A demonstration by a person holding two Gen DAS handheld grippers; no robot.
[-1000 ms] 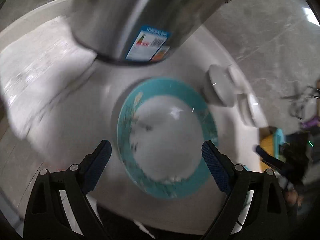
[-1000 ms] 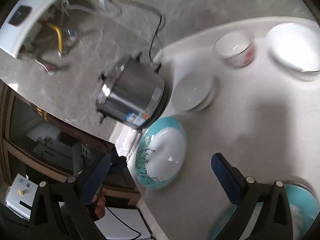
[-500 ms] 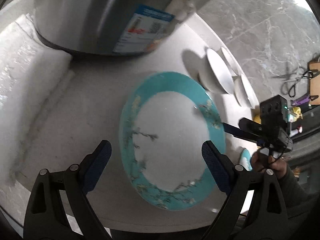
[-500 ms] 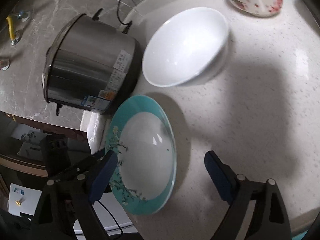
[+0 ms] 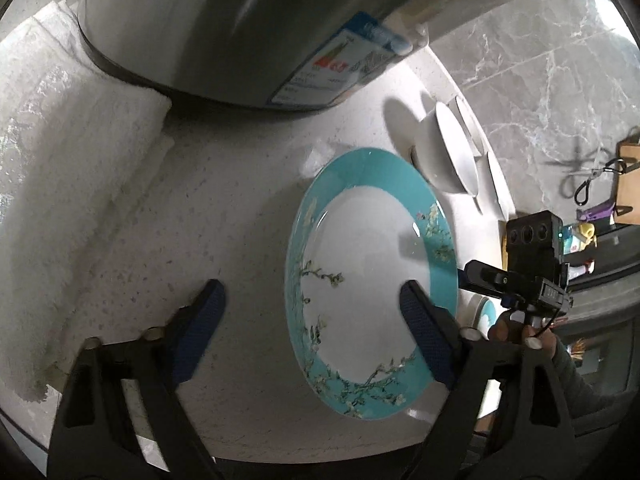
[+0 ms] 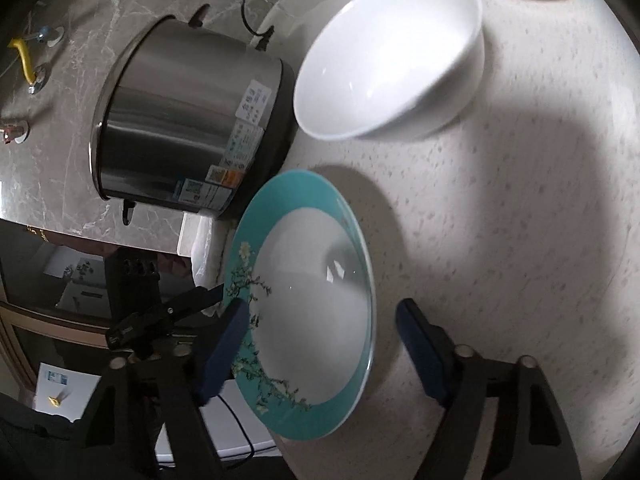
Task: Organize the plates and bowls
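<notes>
Left gripper [image 5: 310, 302] and right gripper [image 6: 320, 316] both gape, jaws just narrowing, each straddling one rim of the teal plate [image 5: 360, 280] on the table [image 6: 500, 220], pads not touching

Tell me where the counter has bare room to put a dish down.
Bare counter lies right of the teal plate and below the white bowl. It is crowded where plate, bowl and steel pot meet.

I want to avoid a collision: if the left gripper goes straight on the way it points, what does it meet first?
Probably the countertop beside the teal plate; the left gripper has open, closing jaws straddling that plate's edge. Depth is unclear.
</notes>
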